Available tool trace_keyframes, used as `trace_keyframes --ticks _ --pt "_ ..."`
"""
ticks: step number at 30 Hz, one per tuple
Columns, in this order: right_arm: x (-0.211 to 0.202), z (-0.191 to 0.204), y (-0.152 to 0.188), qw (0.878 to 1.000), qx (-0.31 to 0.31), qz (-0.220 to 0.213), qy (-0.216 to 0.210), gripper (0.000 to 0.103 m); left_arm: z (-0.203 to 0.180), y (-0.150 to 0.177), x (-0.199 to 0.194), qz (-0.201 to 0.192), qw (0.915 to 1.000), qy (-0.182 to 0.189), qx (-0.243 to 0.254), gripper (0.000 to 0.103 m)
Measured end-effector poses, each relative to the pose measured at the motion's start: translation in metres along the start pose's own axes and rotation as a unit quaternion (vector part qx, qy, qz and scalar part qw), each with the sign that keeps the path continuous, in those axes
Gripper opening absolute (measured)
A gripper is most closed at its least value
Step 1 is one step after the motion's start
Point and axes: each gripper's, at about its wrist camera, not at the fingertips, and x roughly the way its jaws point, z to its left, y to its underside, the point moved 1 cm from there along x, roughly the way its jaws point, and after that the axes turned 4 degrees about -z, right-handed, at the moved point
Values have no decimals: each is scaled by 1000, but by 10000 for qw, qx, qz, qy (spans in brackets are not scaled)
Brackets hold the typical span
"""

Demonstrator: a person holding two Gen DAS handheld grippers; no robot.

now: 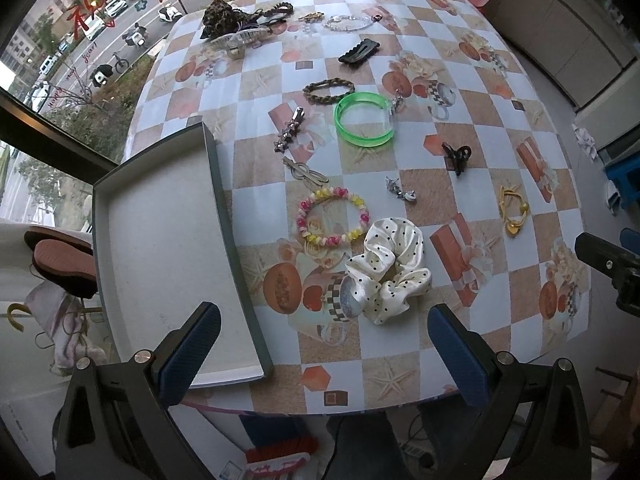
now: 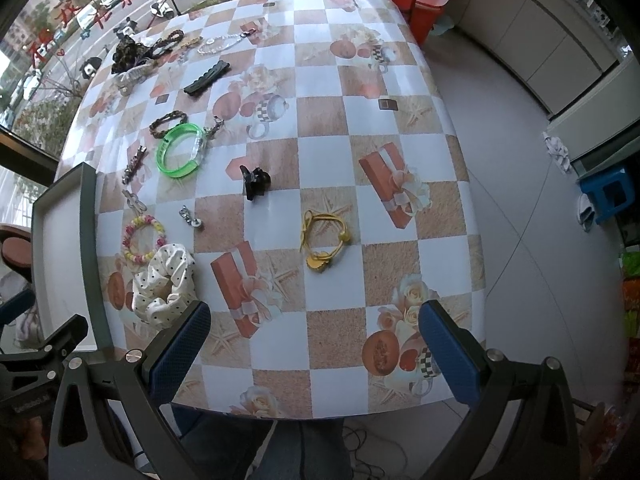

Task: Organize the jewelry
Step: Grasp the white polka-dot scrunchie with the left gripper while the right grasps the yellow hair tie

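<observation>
White spotty scrunchie (image 1: pixel 390 270) on the checked table (image 1: pixel 500 128), just past the left gripper (image 1: pixel 324 354), between its wide-open blue fingers. Grey tray (image 1: pixel 160 240) to the left. Yellow hair tie (image 2: pixel 324 240) ahead of the right gripper (image 2: pixel 316 350), also wide open, holding nothing.

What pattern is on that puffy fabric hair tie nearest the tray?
The scrunchie is cream white with small black polka dots, clearest in the left wrist view.

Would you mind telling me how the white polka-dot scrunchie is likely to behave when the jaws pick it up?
The white polka-dot scrunchie is ruffled, satiny fabric, so it will probably squash and droop rather than hold shape. Its sheen suggests it may slip. It looks light, and flat enough that rolling seems unlikely.
</observation>
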Motion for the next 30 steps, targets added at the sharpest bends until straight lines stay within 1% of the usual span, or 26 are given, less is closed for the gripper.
trace_keyframes --ticks 4,6,11,19,25,30 --pt "3 -1 0 10000 5 35 -3 103 -1 0 3 -10 9999 -119 30 103" --pt "5 -1 1 10000 6 58 -3 103 -2 1 5 9 9999 -112 37 103" --pt "10 -3 2 9999 14 134 -2 103 -7 3 11 103 9999 122 18 103" --pt "28 -8 4 9995 77 315 -54 103 -12 5 28 201 9997 139 15 103" --pt "51 -16 4 9984 167 530 -94 103 -10 7 55 392 9986 291 -201 103" --pt "76 -24 1 9971 265 692 -153 103 -18 9 76 519 9971 478 -278 103"
